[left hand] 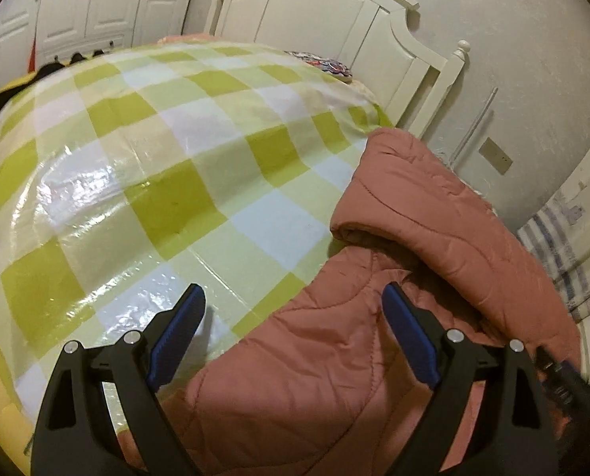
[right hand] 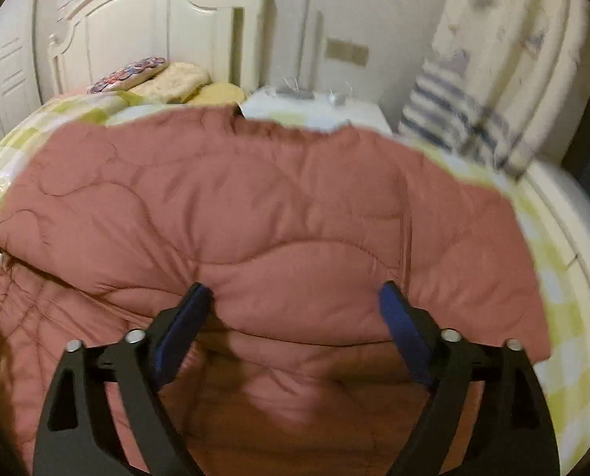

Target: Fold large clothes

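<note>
Your one garment, a quilted pink jacket [right hand: 255, 214], lies puffy and partly folded on the green-checked bed cover [left hand: 136, 166], filling the centre of the right wrist frame and only the lower right of the left one. Only the left view shows you the wardrobe doors [left hand: 80, 4] at upper left. Only the right view shows the cream pillows [right hand: 183, 79]. Your two grippers, left gripper [left hand: 295, 309] and right gripper [right hand: 295, 305], both stand spread wide, holding nothing.

A bed [left hand: 168, 166] in glossy green-checked cover carries a pink quilted jacket [right hand: 255, 214] and pillows [right hand: 175, 75]
</note>
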`<state>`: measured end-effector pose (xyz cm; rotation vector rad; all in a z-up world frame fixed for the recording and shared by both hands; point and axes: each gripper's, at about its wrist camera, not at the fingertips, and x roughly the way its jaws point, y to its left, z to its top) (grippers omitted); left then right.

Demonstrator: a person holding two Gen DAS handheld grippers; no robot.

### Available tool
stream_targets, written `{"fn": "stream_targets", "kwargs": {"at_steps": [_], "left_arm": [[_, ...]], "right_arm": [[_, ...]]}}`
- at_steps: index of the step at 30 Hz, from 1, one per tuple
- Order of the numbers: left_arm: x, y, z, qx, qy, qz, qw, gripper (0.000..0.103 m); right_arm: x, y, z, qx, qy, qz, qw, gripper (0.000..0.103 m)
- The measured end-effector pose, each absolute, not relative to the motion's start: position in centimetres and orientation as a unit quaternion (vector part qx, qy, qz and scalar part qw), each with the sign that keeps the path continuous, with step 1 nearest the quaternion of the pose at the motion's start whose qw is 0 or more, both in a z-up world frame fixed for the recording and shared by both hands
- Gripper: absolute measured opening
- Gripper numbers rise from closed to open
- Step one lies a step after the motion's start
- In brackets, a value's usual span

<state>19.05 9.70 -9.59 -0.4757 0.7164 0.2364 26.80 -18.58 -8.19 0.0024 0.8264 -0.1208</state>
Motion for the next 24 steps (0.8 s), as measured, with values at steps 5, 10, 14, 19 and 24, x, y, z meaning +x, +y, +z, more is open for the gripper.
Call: {"fn": "stream_targets", "kwargs": {"at_steps": [5,10,14,19,24], "left_arm": [[20.1,9.5,-7.6,-0.256,0.314,0.054,0.913,0.090],[26.4,5.6,-4.9,-0.191,0.326,-0.069,0.923,0.096],[30.5,2.6,-8.4,-0.120,0.419,-0.108,0.894,0.097],[30.6,3.4,-6.2,-0.156,0.389,-0.157,0.894,0.098],[35.1,4.8,-5.2,-0.177,0.393,-0.152,0.889,0.099]], "right_arm": [[26.3,-20.2,-8.6,0.047,0.397,-0.035,0.916,0.090],[25.8,-19.9,-8.7,0.049,0.392,-0.036,0.918,0.090],[25.7,-20.1,-8.6,0.054,0.389,-0.033,0.919,0.090],[25.6,-20.1,-8.5,0.056,0.388,-0.034,0.919,0.090],[25.5,-20.1,-8.5,0.058,0.386,-0.032,0.920,0.090]]}}
